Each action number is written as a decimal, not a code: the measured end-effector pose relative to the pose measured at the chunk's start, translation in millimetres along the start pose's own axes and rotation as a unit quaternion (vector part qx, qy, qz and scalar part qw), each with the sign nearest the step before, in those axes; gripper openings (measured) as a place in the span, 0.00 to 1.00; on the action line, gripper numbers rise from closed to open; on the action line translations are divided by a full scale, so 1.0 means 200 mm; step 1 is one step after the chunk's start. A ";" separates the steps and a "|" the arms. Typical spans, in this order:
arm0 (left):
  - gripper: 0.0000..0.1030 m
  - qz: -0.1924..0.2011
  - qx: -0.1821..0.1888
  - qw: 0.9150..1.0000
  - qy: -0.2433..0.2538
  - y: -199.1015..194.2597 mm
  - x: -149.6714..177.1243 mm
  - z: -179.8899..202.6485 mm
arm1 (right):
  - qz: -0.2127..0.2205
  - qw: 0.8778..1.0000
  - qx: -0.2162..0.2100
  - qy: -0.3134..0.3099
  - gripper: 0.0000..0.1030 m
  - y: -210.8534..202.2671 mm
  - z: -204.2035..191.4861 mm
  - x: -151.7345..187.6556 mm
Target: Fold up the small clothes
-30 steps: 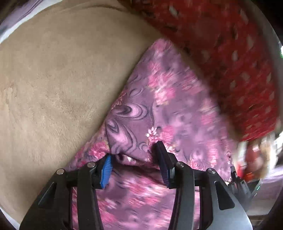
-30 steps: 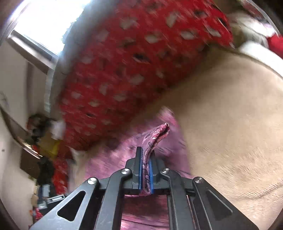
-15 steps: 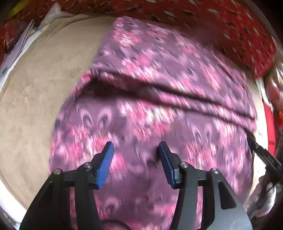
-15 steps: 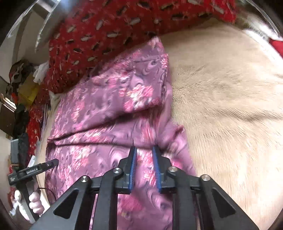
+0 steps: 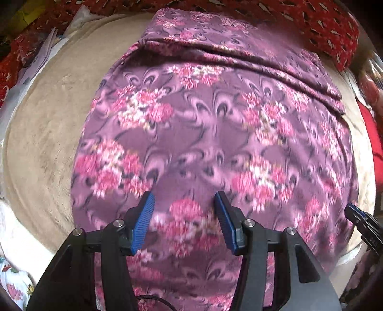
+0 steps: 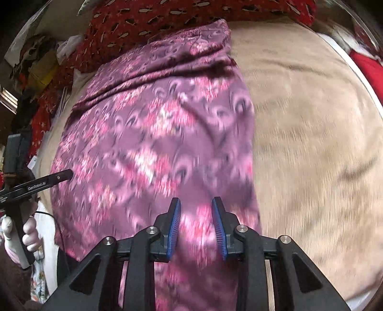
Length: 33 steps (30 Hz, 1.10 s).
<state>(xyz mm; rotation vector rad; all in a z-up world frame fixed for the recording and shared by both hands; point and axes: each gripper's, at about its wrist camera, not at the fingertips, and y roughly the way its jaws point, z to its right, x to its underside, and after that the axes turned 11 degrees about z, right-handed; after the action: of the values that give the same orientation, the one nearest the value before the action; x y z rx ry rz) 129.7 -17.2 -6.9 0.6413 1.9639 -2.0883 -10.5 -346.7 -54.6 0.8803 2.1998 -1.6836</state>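
Observation:
A purple garment with pink flowers point(image 5: 215, 124) lies spread on a beige blanket point(image 5: 47, 134), with a folded-over band across its far end. It also shows in the right wrist view point(image 6: 153, 134). My left gripper point(image 5: 183, 205) is open and empty, above the garment's near part. My right gripper point(image 6: 195, 213) is open and empty, above the garment near its right edge. The right gripper's tip shows at the far right of the left wrist view point(image 5: 359, 217). The left gripper shows at the left of the right wrist view point(image 6: 45, 181), held in a hand.
A red patterned cloth point(image 5: 311, 21) lies along the far side, also in the right wrist view point(image 6: 167, 16). The beige blanket point(image 6: 311, 143) stretches to the right of the garment. Clutter sits at the far left point(image 6: 36, 62). A white printed cloth point(image 5: 14, 284) lies near left.
My right gripper has let go of the garment edge and opened. Both grippers have pulled back, and the garment now lies flat with its far part folded over.

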 end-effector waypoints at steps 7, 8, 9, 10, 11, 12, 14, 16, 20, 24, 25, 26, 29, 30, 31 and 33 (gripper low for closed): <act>0.50 -0.013 0.058 0.998 -0.038 -0.16 0.16 -0.24 | 0.023 0.999 -0.004 0.034 0.35 -0.19 0.06 0.12; 0.50 -0.015 0.065 0.996 -0.053 -0.17 0.17 -0.32 | 0.027 0.999 0.001 0.037 0.37 -0.23 0.08 0.14; 0.50 -0.019 0.072 0.995 -0.068 -0.18 0.20 -0.40 | 0.031 0.999 0.006 0.040 0.39 -0.26 0.12 0.17; 0.50 -0.026 0.074 0.994 -0.082 -0.19 0.24 -0.49 | 0.033 0.999 0.008 0.041 0.39 -0.28 0.15 0.19; 0.50 -0.031 0.071 0.993 -0.091 -0.20 0.26 -0.52 | 0.034 0.998 0.001 0.045 0.39 -0.30 0.19 0.23; 0.50 -0.039 0.065 0.992 -0.102 -0.20 0.31 -0.59 | 0.035 0.998 -0.004 0.049 0.39 -0.32 0.22 0.26; 0.50 -0.055 0.072 0.988 -0.124 -0.20 0.40 -0.65 | 0.036 0.997 -0.004 0.062 0.39 -0.34 0.29 0.33; 0.50 -0.076 0.097 0.981 -0.153 -0.18 0.47 -0.70 | 0.031 0.995 -0.020 0.091 0.39 -0.33 0.35 0.39; 0.50 -0.117 0.169 0.957 -0.204 -0.13 0.61 -0.79 | 0.011 0.984 -0.092 0.153 0.40 -0.26 0.40 0.49; 0.50 -0.138 0.193 0.942 -0.236 -0.15 0.65 -0.84 | 0.006 0.974 -0.137 0.181 0.40 -0.19 0.40 0.53; 0.50 -0.141 0.195 0.941 -0.240 -0.14 0.64 -0.84 | 0.006 0.973 -0.140 0.182 0.40 -0.17 0.40 0.54; 0.50 -0.143 0.199 0.938 -0.244 -0.14 0.65 -0.84 | 0.005 0.973 -0.142 0.182 0.41 -0.16 0.39 0.53; 0.50 -0.143 0.200 0.938 -0.244 -0.13 0.62 -0.80 | 0.004 0.975 -0.148 0.168 0.41 -0.14 0.36 0.53; 0.50 -0.142 0.198 0.940 -0.240 -0.10 0.59 -0.78 | 0.004 0.976 -0.149 0.161 0.40 -0.13 0.35 0.53; 0.48 -0.140 0.194 0.942 -0.234 -0.10 0.59 -0.77 | 0.003 0.976 -0.152 0.153 0.35 -0.13 0.34 0.53; 0.22 -0.136 0.187 0.948 -0.217 -0.11 0.59 -0.73 | 0.004 0.980 -0.148 0.130 0.22 -0.13 0.32 0.54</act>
<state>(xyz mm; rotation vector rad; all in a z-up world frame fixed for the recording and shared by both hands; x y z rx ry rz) 41.7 146.4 -42.5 -0.0548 1.4913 -2.5253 -121.9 -376.2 -109.7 1.0724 2.5254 -1.2477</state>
